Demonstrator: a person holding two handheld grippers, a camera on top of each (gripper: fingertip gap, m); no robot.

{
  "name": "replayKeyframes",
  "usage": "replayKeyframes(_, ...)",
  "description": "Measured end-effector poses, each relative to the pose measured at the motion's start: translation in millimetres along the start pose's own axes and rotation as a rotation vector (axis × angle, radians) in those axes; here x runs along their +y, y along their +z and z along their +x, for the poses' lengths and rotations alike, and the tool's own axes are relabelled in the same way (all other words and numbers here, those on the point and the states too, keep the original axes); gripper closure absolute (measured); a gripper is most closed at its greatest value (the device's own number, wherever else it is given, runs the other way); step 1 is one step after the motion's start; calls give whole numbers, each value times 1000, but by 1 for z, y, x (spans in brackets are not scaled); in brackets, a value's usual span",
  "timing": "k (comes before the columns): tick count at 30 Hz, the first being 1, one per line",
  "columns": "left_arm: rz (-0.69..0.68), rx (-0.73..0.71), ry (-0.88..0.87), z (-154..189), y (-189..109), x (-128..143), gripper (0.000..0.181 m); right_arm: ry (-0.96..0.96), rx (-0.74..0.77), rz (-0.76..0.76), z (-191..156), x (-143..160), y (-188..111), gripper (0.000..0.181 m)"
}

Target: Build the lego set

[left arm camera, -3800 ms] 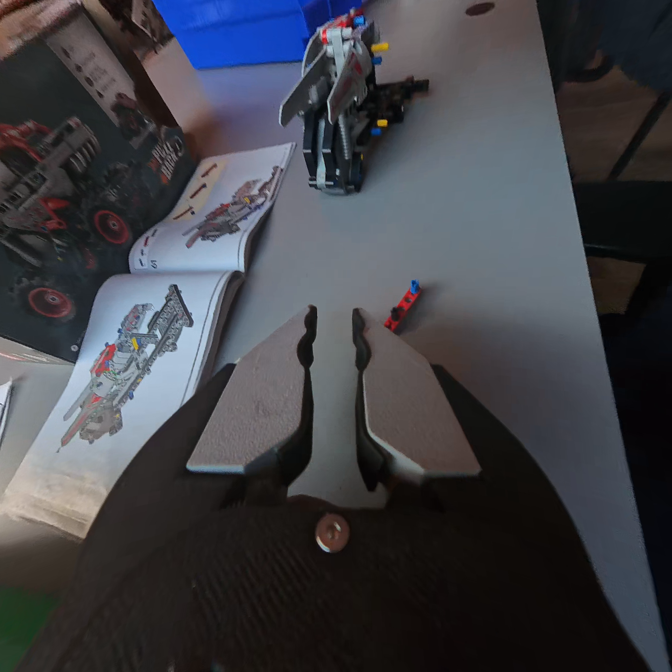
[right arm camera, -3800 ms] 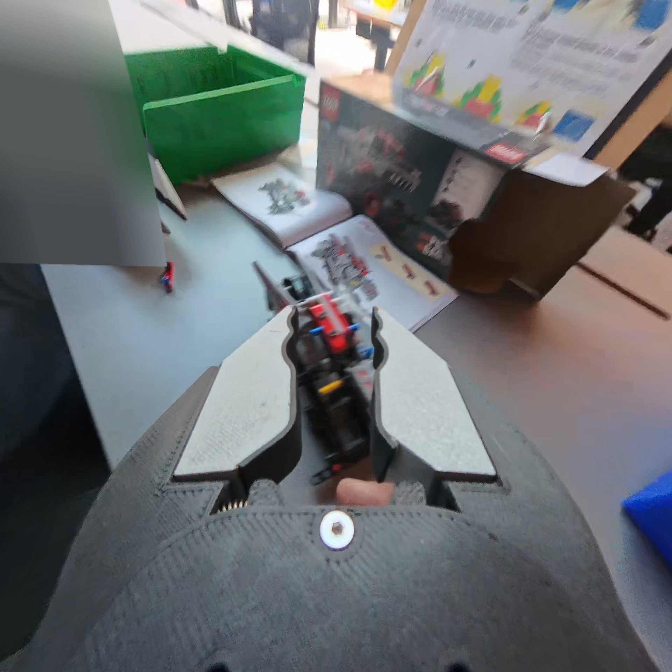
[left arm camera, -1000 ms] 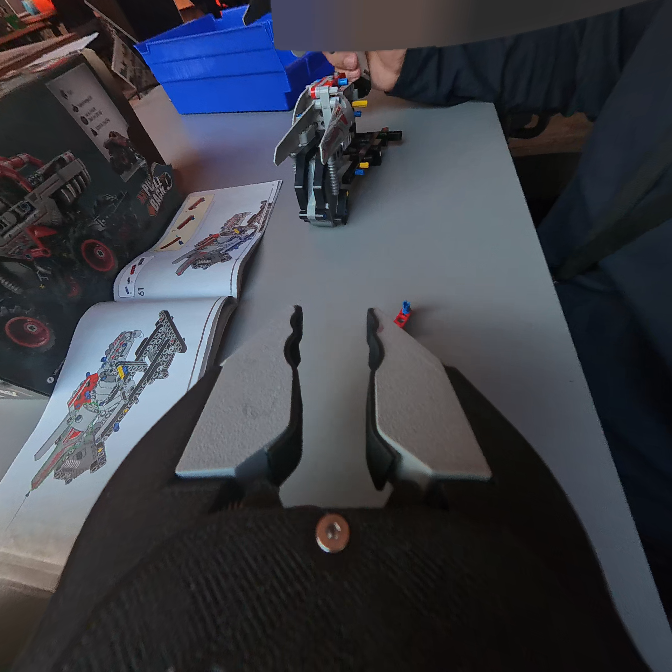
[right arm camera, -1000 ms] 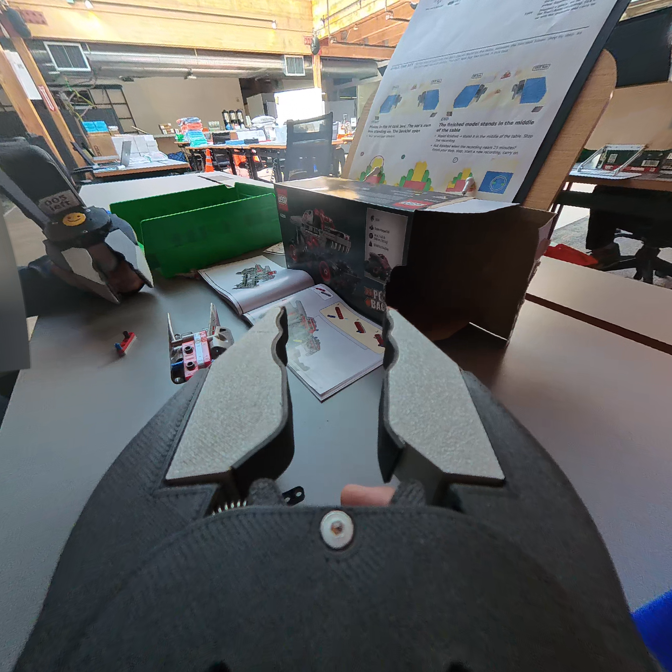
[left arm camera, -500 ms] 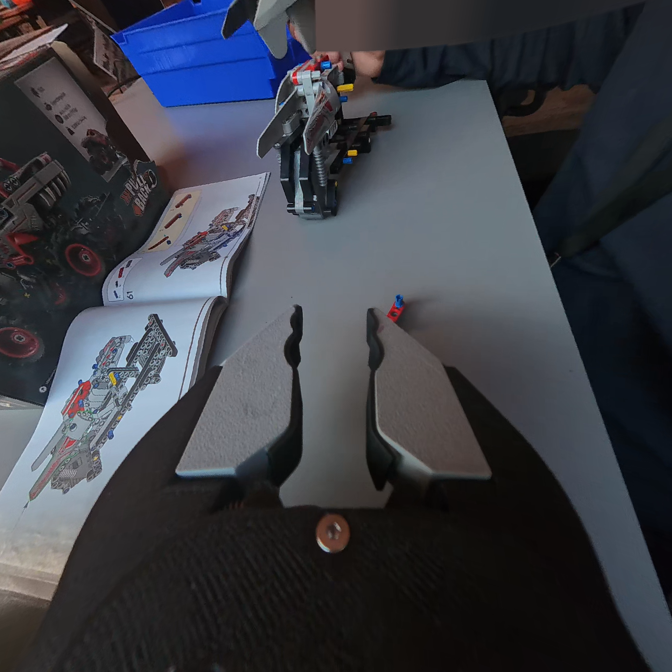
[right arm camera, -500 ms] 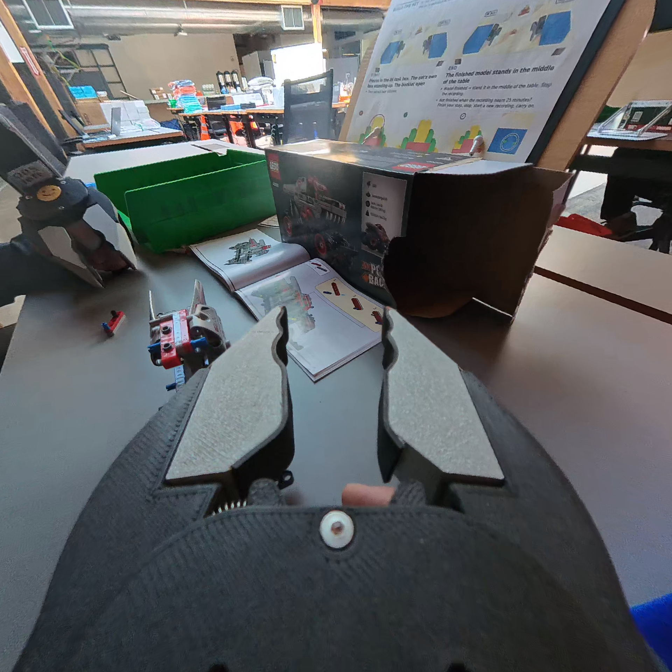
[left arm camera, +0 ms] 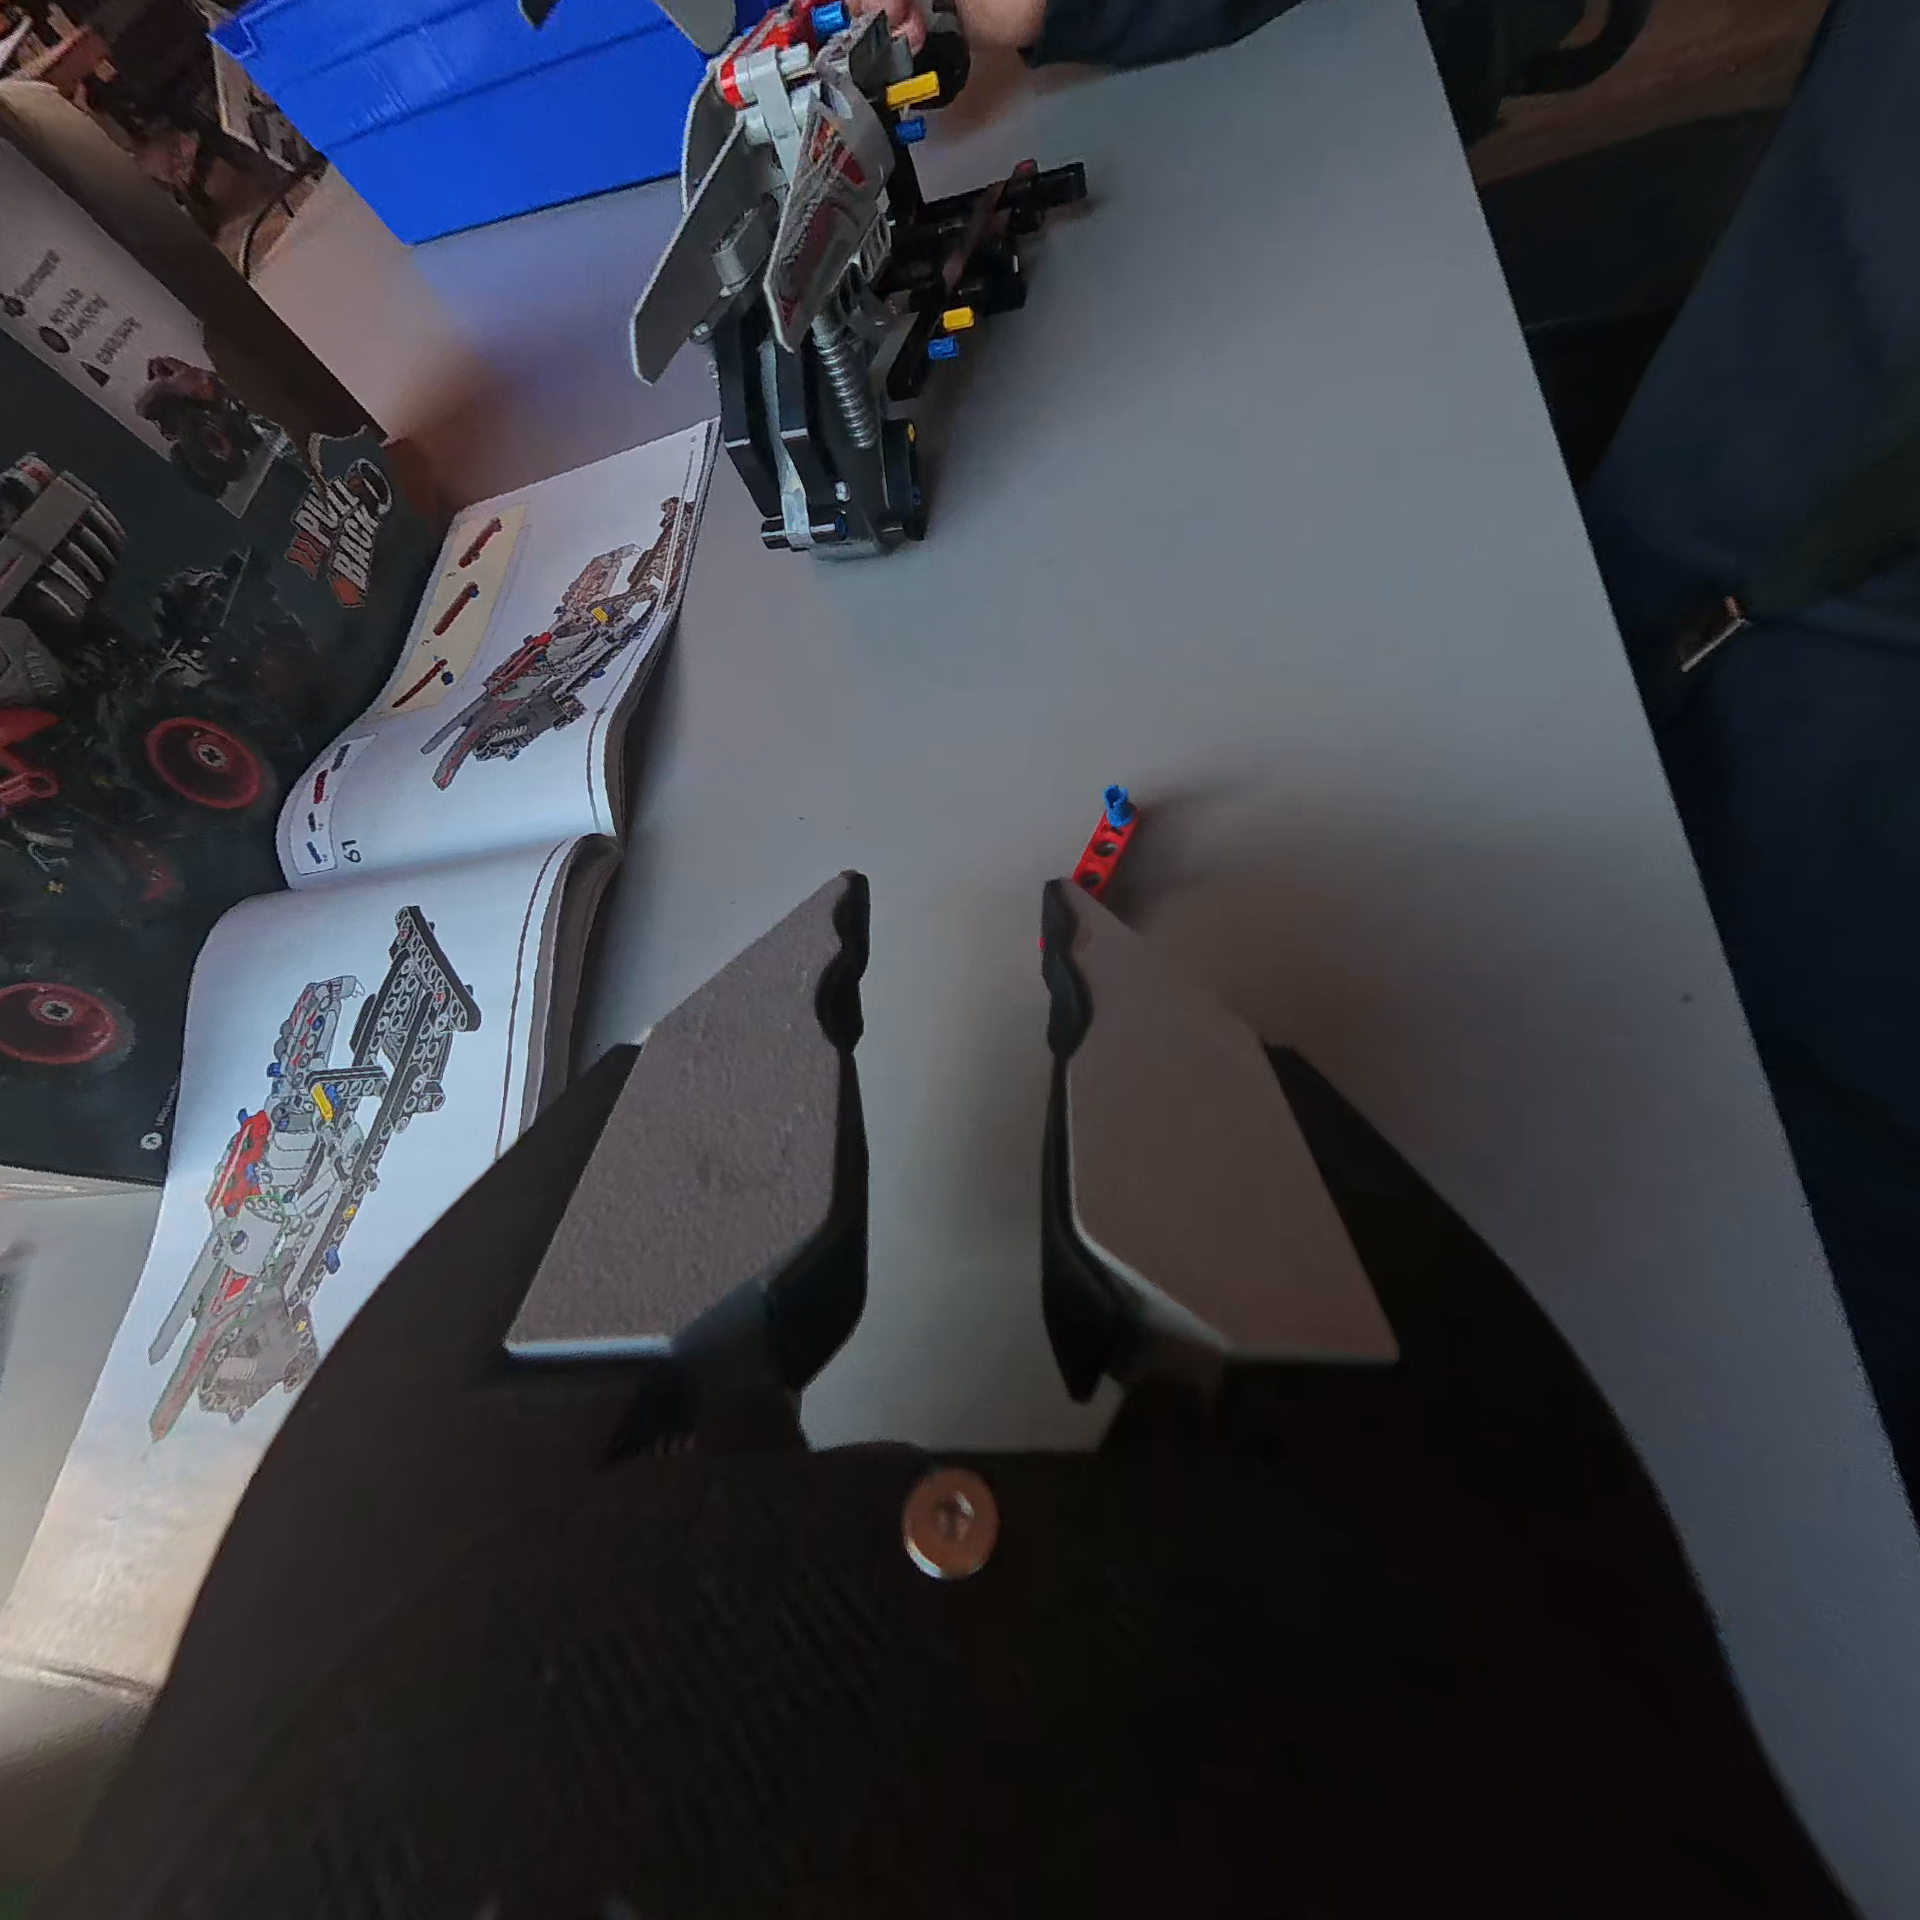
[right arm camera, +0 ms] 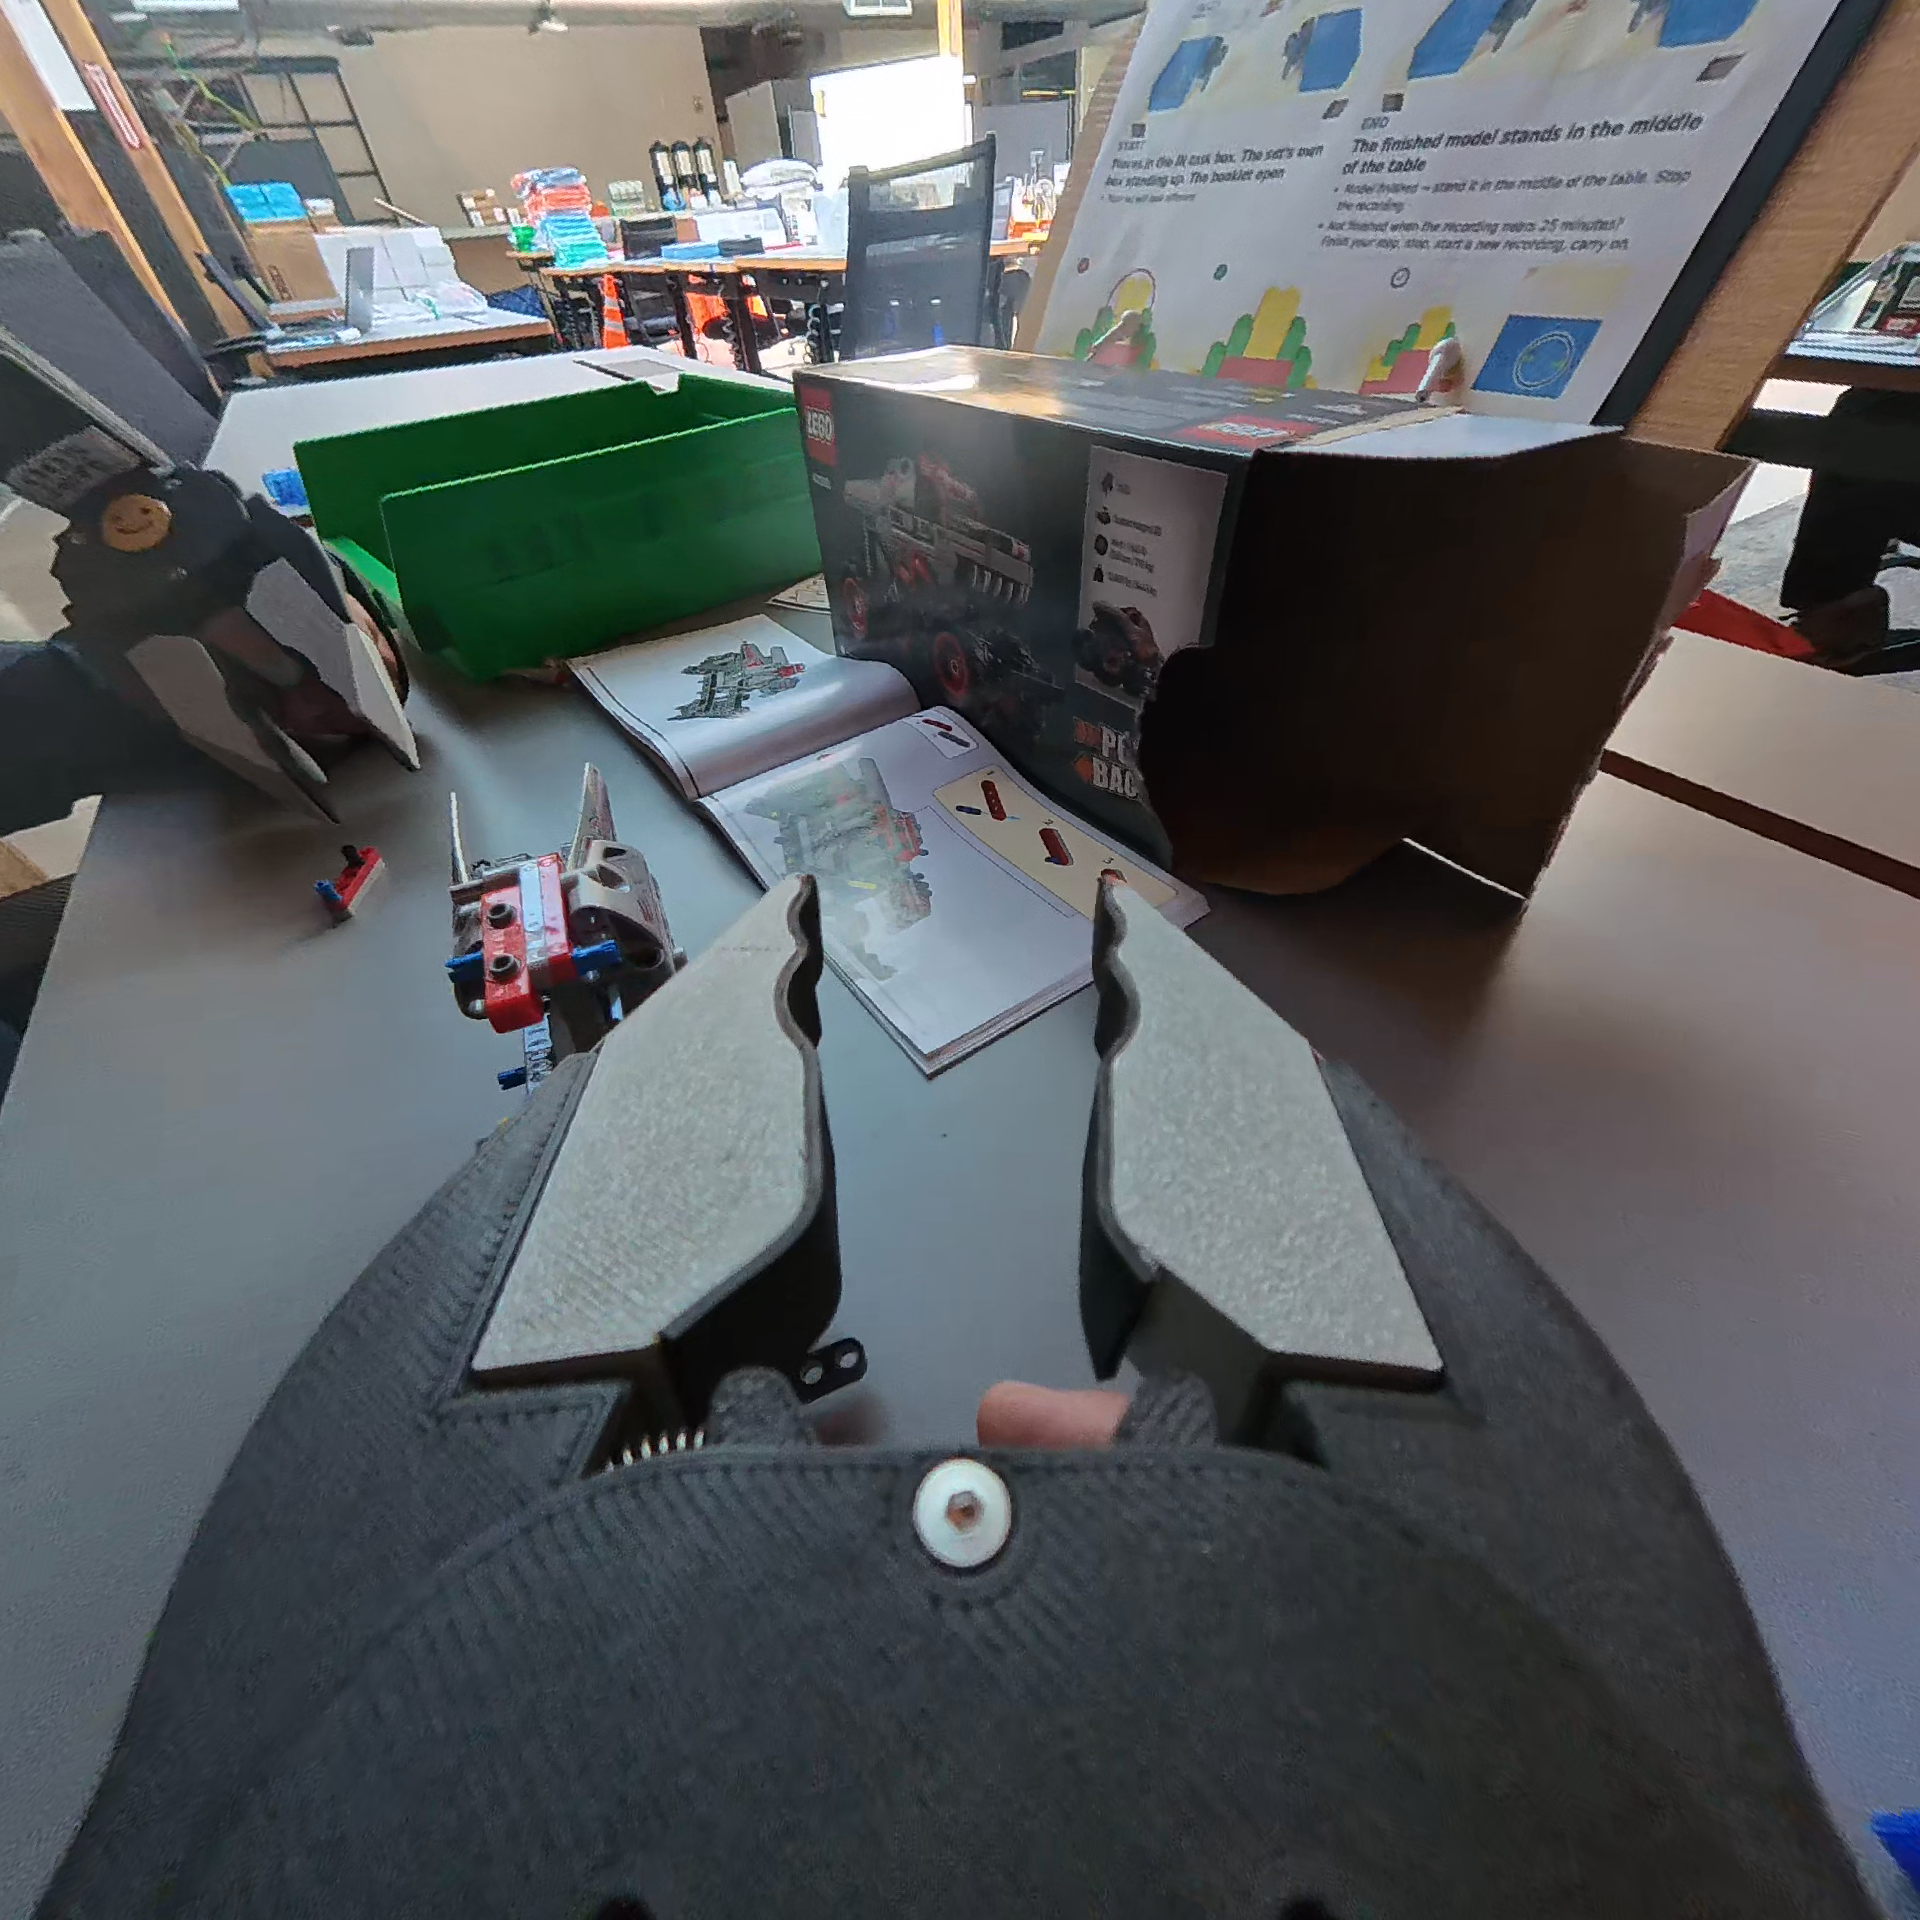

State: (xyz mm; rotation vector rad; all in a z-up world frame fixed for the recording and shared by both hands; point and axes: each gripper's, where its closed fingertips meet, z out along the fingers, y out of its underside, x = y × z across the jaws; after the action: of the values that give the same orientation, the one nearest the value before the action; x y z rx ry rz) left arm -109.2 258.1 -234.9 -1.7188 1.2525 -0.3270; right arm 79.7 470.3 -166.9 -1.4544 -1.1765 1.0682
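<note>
The partly built lego model (left arm camera: 821,312), grey, black and red, stands on end on the grey table (left arm camera: 1247,582); it also shows in the right wrist view (right arm camera: 545,935). A small red beam with a blue pin (left arm camera: 1103,847) lies just beyond my left gripper's right fingertip; it also shows in the right wrist view (right arm camera: 351,883). My left gripper (left arm camera: 951,904) is open and empty above the table, and shows at the left of the right wrist view (right arm camera: 281,717). My right gripper (right arm camera: 951,904) is open and empty, just right of the model.
The open instruction booklet (left arm camera: 436,914) lies left of the model, also in the right wrist view (right arm camera: 883,810). The set's box (right arm camera: 1143,592) stands behind it. A green bin (right arm camera: 561,520) and a blue bin (left arm camera: 468,94) stand nearby. A poster board (right arm camera: 1455,187) leans behind the box. One gripper's finger ends stand about 30 cm off the other's.
My right gripper let go of the model, which now stands alone, and drew back to its right. My left gripper opened wider and moved closer to the red beam.
</note>
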Motion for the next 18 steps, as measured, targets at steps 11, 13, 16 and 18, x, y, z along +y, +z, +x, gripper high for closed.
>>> replayKeyframes(11, -5, 55, -44, 2, 1, 1, 147, 7, -22, -5, -2, 1, 2, 131)
replayKeyframes(13, -6, 64, -56, 2, 1, 2, 145, 5, -24, -10, -3, 2, 3, 131)
replayKeyframes(16, -11, 68, -69, 1, 2, 2, 139, 2, -21, -13, -2, 3, 3, 132)
replayKeyframes(18, -17, 39, -65, -2, 2, 3, 135, -1, -18, -11, -1, 2, 2, 134)
